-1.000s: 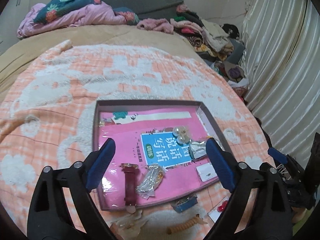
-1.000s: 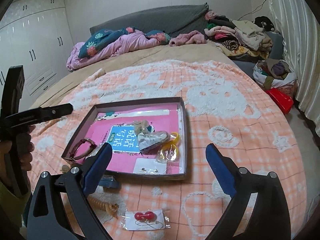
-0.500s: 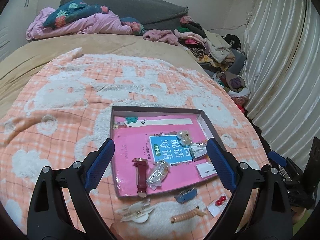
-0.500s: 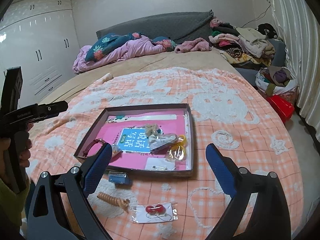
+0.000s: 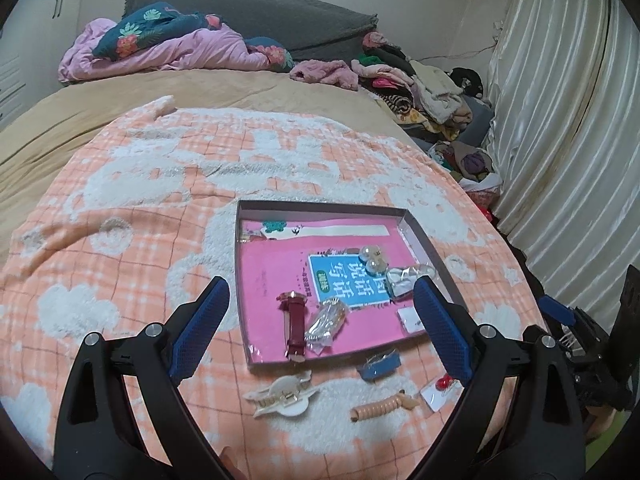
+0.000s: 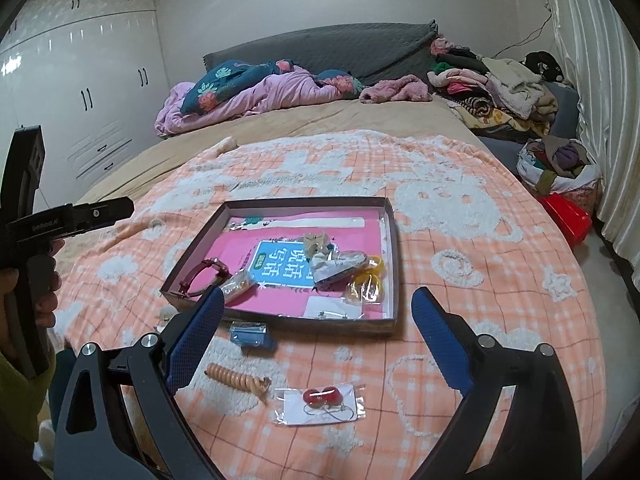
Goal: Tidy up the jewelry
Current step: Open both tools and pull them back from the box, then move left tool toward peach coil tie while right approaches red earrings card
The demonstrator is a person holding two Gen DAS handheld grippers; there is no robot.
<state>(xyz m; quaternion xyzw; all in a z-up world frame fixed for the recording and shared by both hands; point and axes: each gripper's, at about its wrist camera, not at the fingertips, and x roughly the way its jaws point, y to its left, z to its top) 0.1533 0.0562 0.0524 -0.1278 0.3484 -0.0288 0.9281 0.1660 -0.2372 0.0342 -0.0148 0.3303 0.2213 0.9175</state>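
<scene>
A shallow tray (image 5: 424,240) with a pink lining sits at the centre of both views on an orange checked blanket (image 5: 160,200). Inside lie a red-strapped watch (image 5: 296,320), a wrapped packet (image 5: 326,322), two pearl-like beads (image 5: 370,258) and yellow rings in plastic (image 6: 366,280). Below the tray, loose on the blanket, are a cream hair claw (image 5: 282,396), a blue clip (image 5: 378,364), a coiled hair tie (image 5: 382,406) and red earrings on a card (image 6: 320,398). The left gripper (image 5: 320,320) and right gripper (image 6: 316,334) each hang above the lower frame, fingers spread wide, holding nothing. A pile of clothes (image 6: 492,88) fills the upper right.
</scene>
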